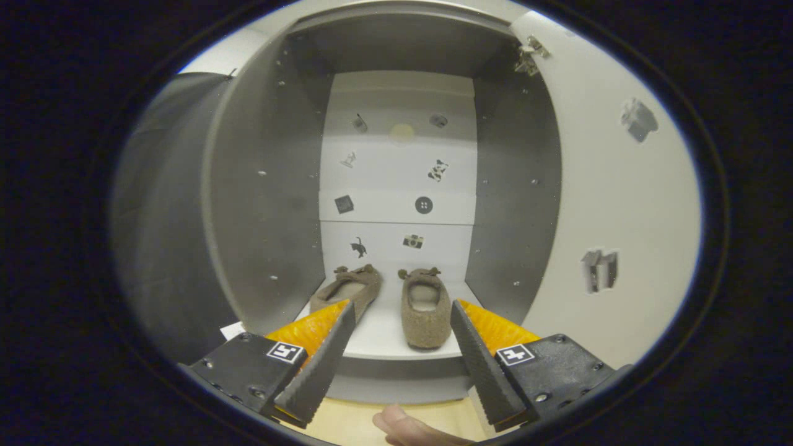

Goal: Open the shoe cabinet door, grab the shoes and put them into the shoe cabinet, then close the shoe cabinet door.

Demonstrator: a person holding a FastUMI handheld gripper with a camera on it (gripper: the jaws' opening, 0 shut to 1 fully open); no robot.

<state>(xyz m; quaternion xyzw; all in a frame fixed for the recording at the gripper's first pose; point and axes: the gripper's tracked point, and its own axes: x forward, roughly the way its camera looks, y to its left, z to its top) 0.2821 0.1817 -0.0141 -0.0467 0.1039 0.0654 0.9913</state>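
The shoe cabinet (260, 186) stands open ahead, and the door (619, 204) is swung wide to the right, its inner face towards us with a hinge (530, 54) at its top corner. Both shoes sit on the bottom shelf (384, 337). The right shoe (425, 310) lies with its long axis running straight from front to back, heel end nearest us at the shelf's front, toe end pointing at the back panel (396, 179). The left shoe (348, 290) sits just beside it, apart by a narrow strip of shelf, and it is angled: its long axis slants, toe end deeper in and turned towards the middle, its near end hidden behind the left finger. The gripper (403, 316) hangs in front of the shelf with its fingers spread wide and nothing between them; the shoes lie beyond the tips, untouched. Small pictures dot the back panel, too small to make out with any certainty. Down below, between the fingers, a fingertip of a person's hand (406, 428) pokes in over what looks like a pale wooden floor (347, 421).
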